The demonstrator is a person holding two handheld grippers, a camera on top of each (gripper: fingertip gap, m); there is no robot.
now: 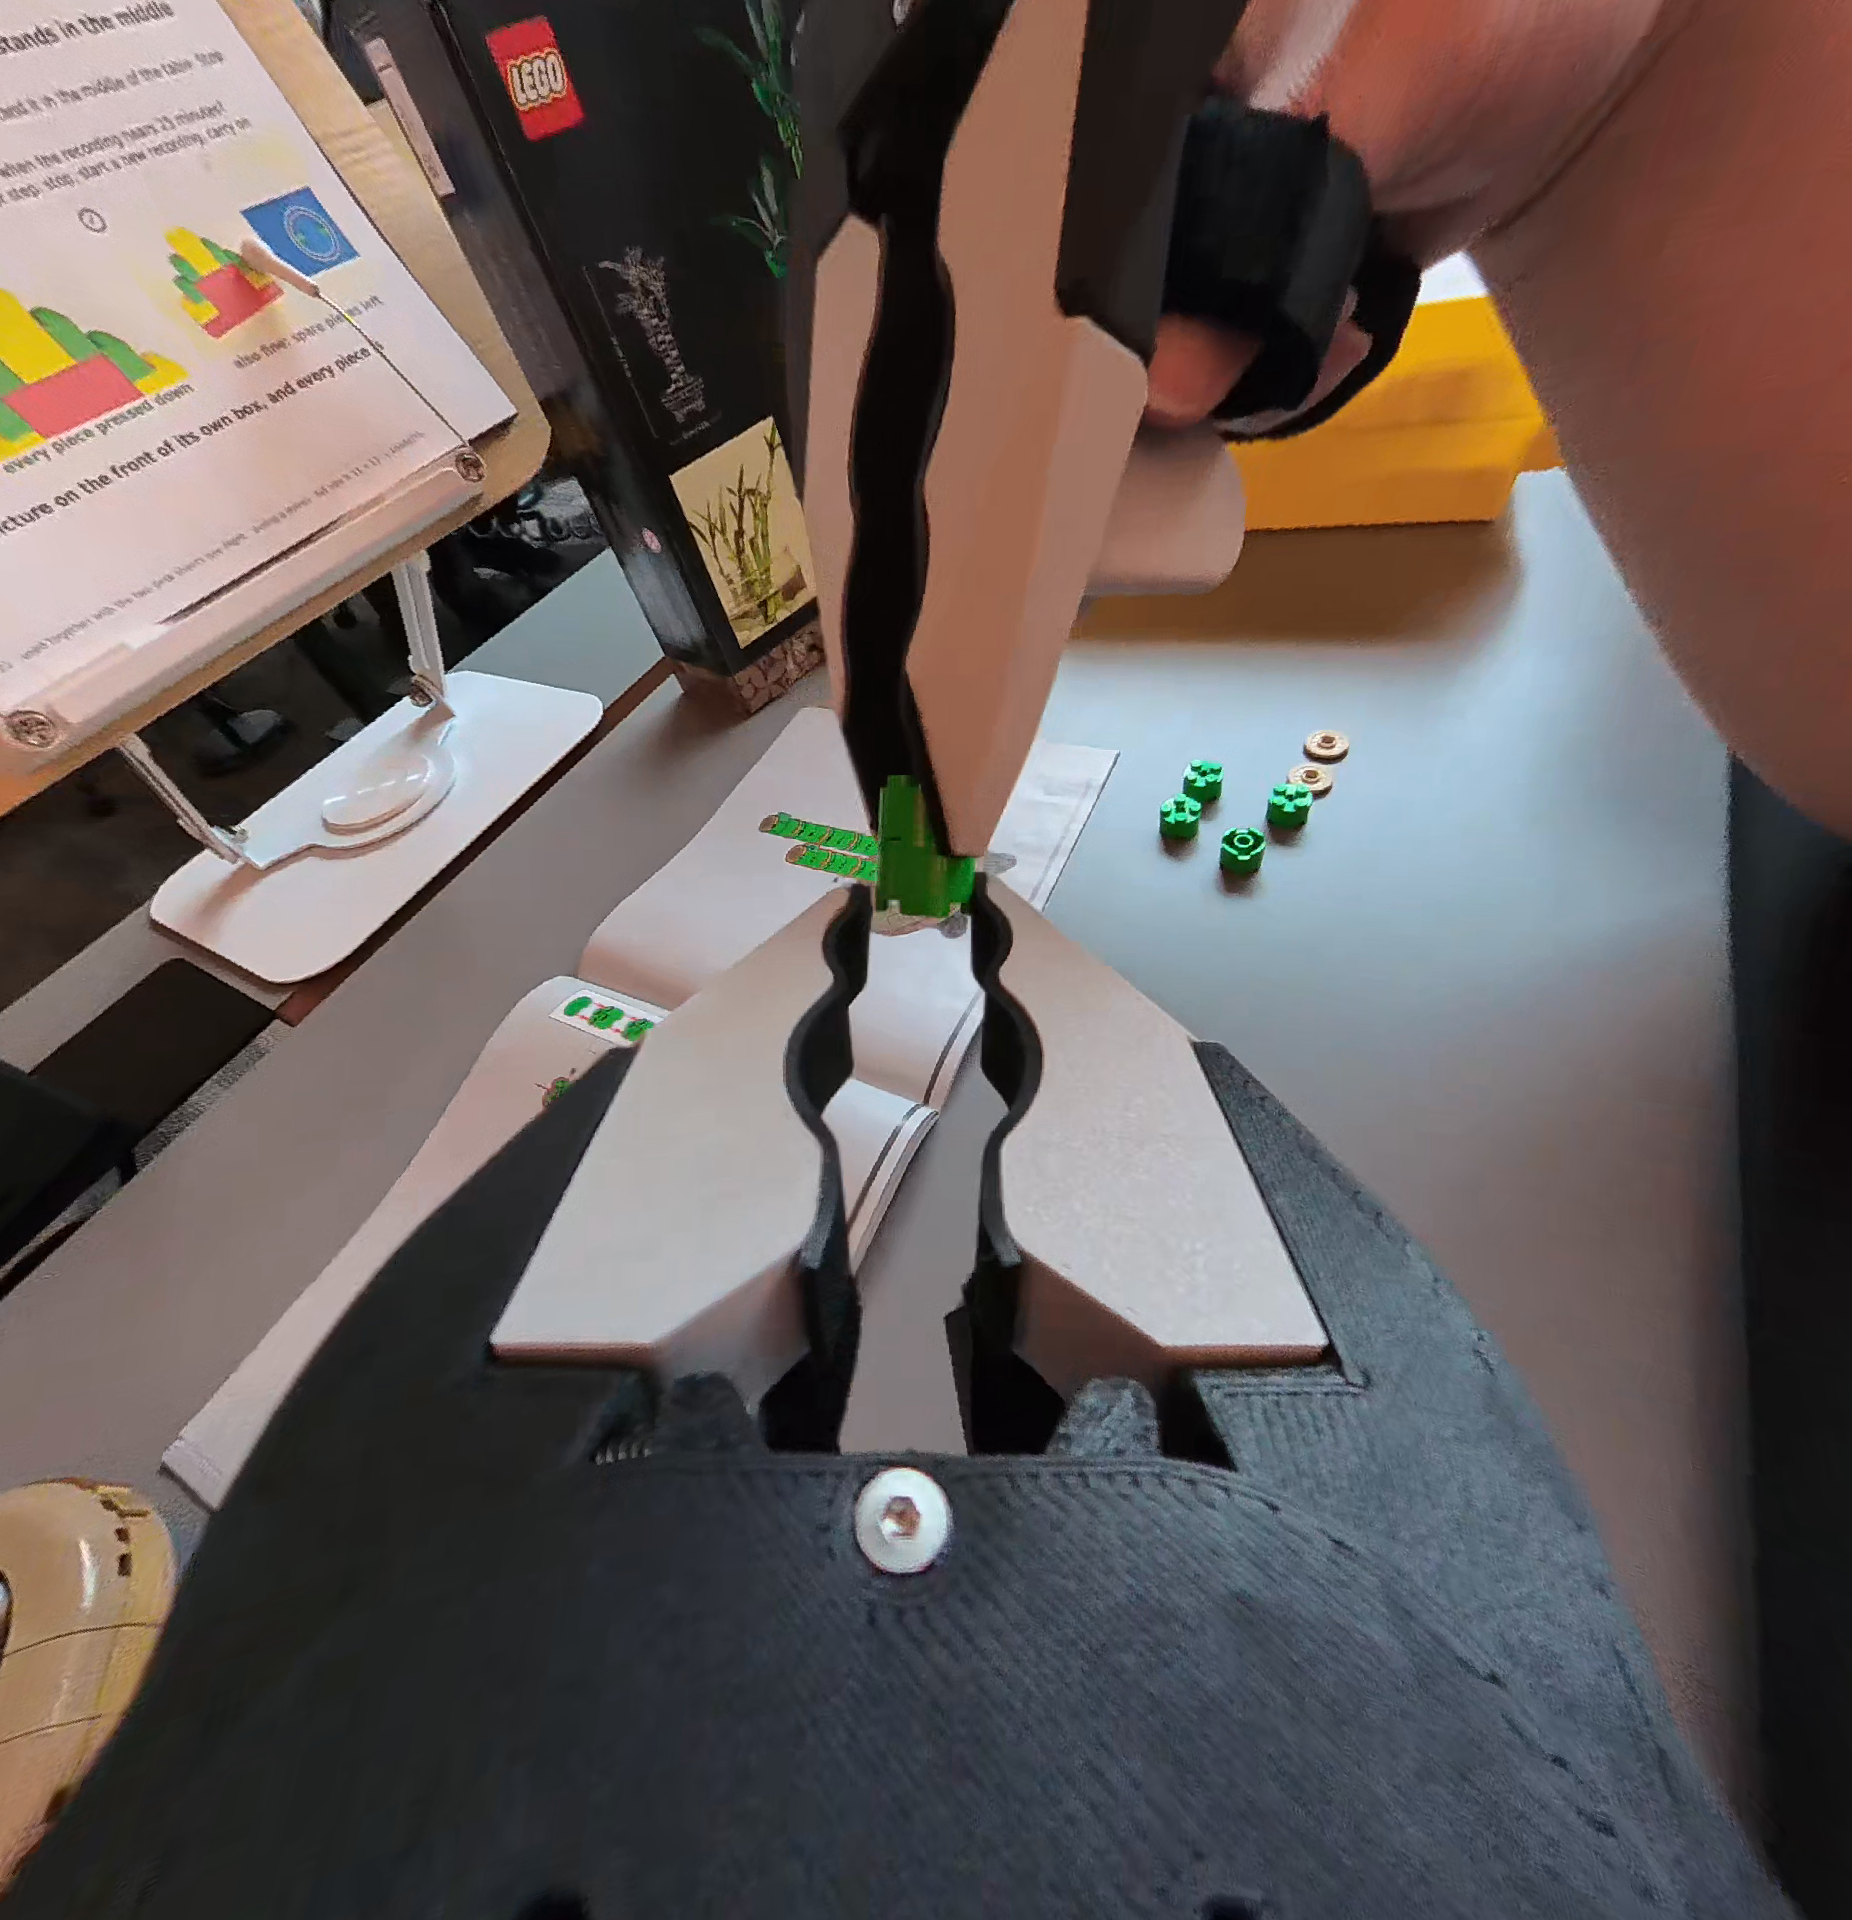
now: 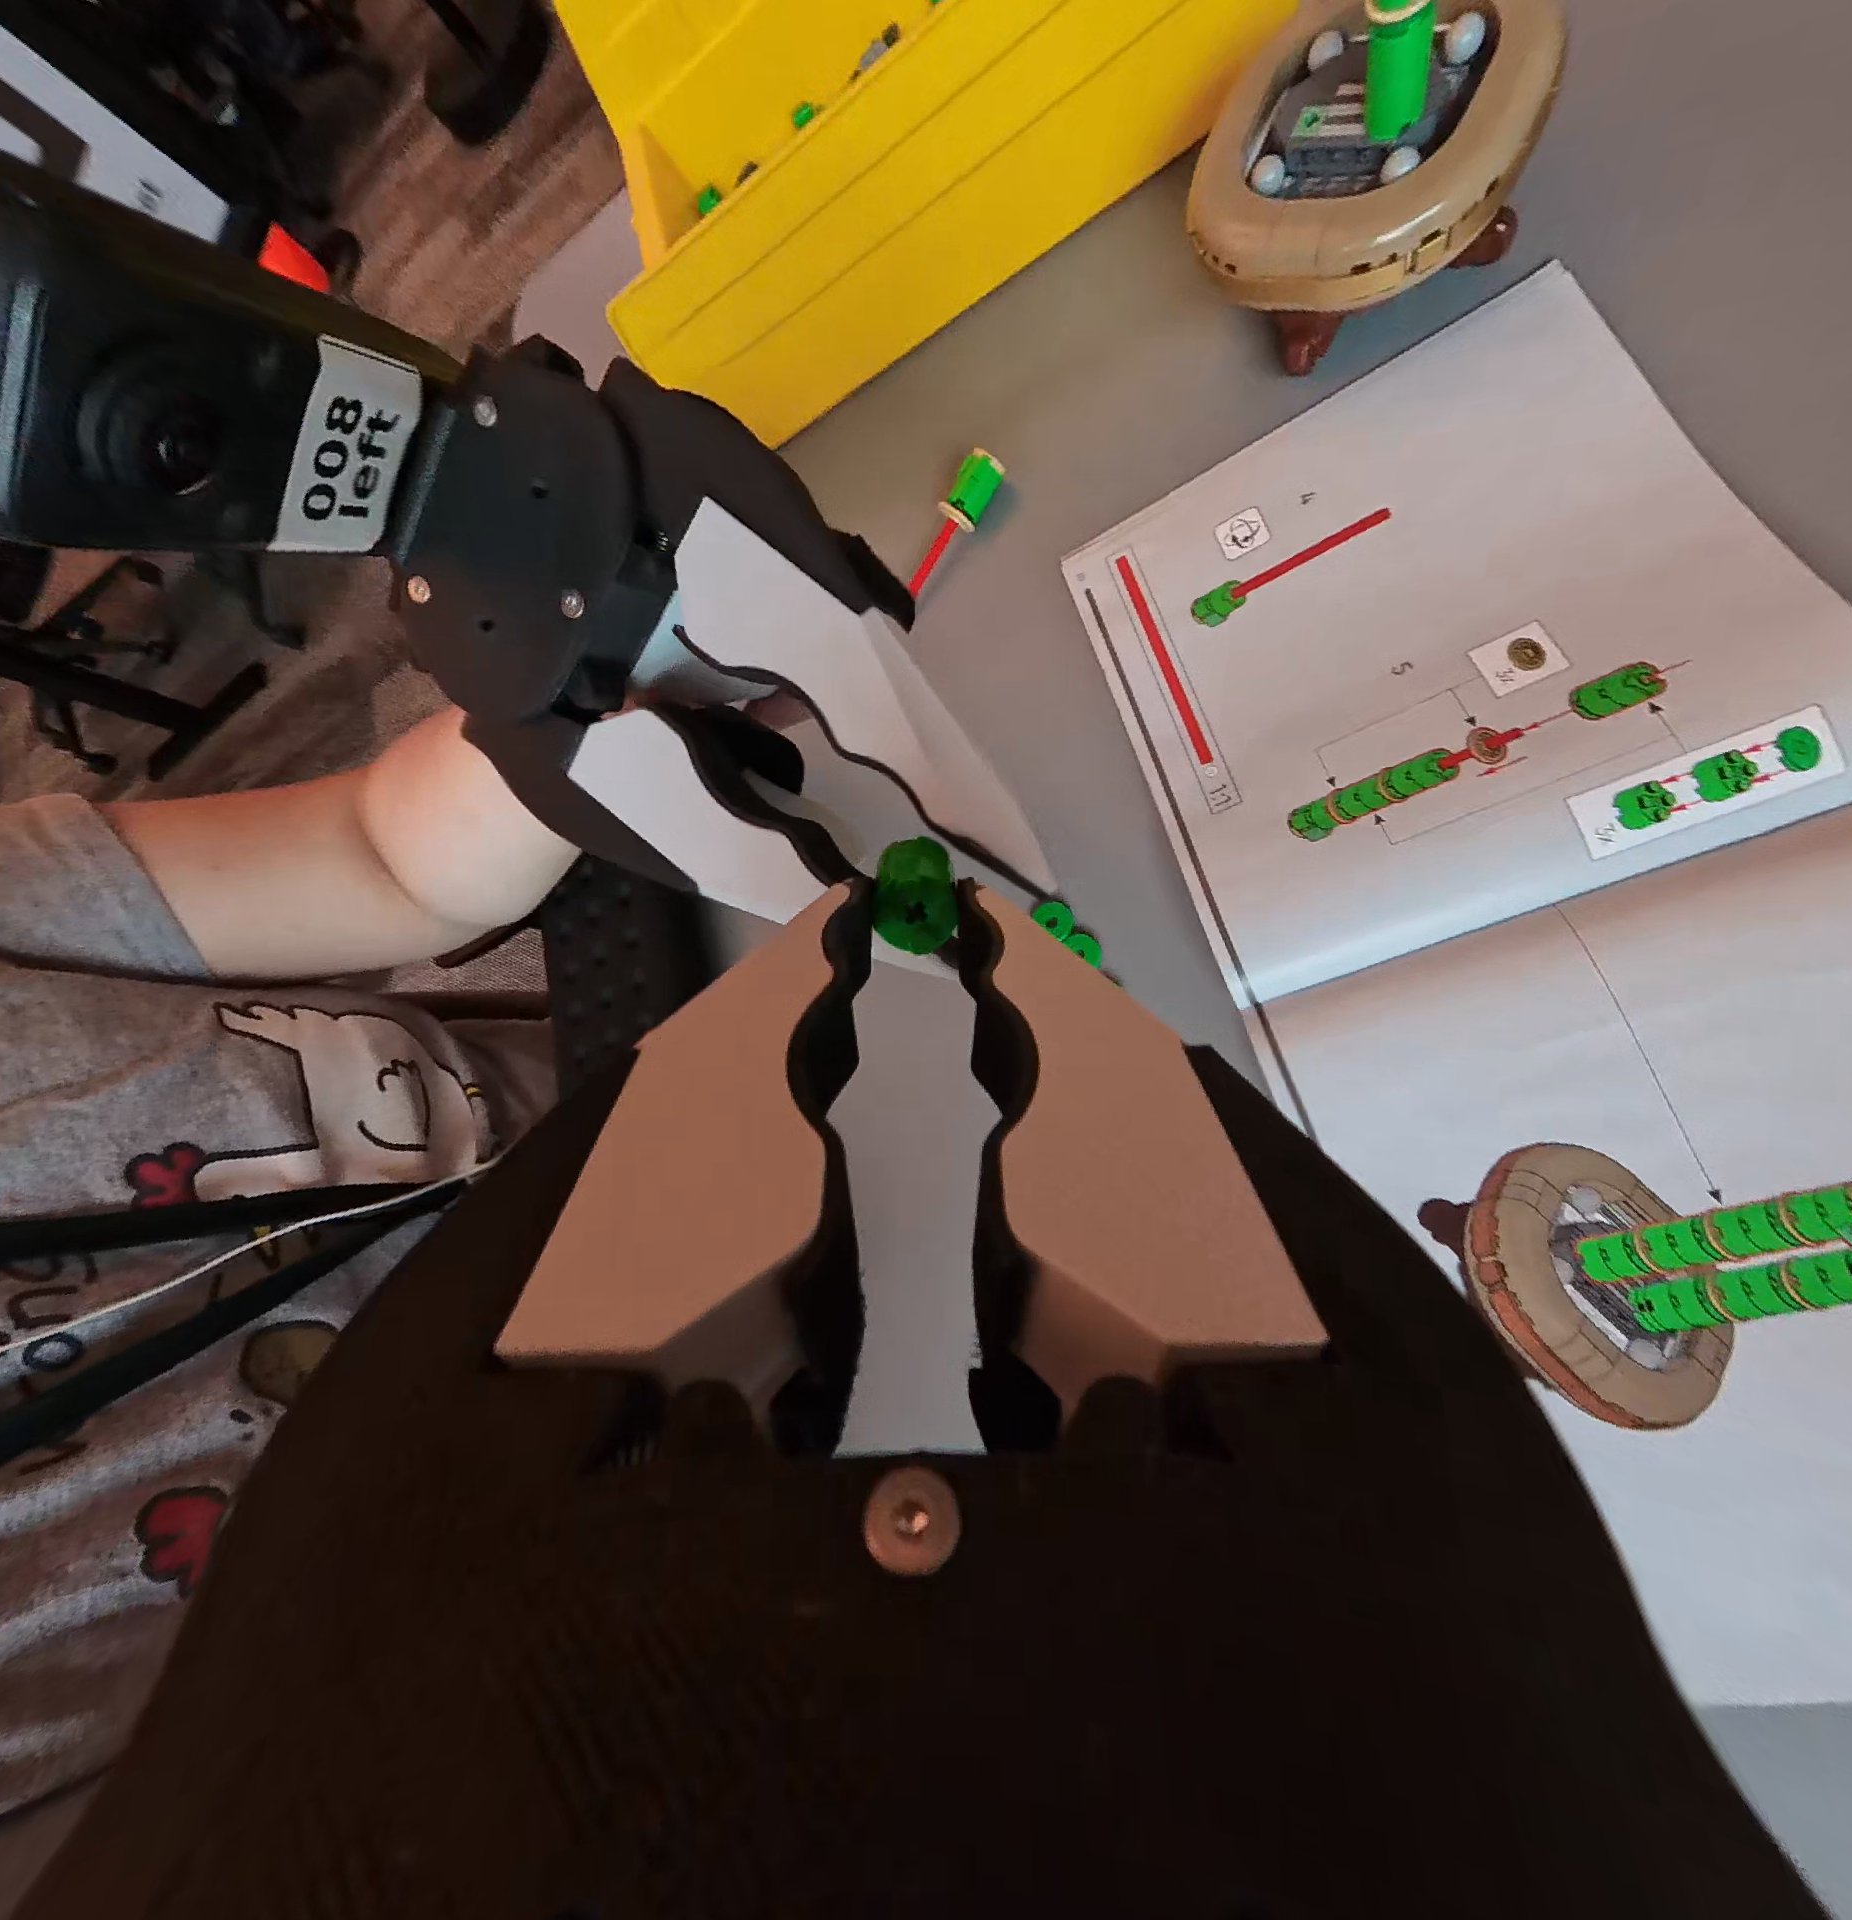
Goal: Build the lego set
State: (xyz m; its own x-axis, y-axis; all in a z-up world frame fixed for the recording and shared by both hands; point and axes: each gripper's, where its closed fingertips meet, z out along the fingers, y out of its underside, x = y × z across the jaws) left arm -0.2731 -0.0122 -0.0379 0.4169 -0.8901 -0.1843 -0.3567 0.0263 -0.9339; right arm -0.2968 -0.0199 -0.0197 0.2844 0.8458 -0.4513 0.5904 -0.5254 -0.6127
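the grey surface (image 2: 1109,416) was seen under everything. on it an open instruction booklet (image 2: 1524,935) was spread, and a yellow bin (image 2: 901,260) was placed at its far side. beside the bin a tan oval base (image 2: 1369,239) with a green stalk upright in it was stood. a black lego box (image 1: 631,343) and a white paper stand (image 1: 382,790) were seen in the left wrist view. a short green piece on a red axle (image 2: 963,499) was laid near the bin. five loose green round bricks (image 1: 1234,821) and two tan rings (image 1: 1317,758) were laid together, apart from the booklet.

above the booklet, a small green stack of round bricks (image 2: 911,909) was pinched by the right claw (image 2: 911,914). the same stack (image 1: 917,852) was also pinched by the left claw (image 1: 917,904), so both claws were met tip to tip on it.
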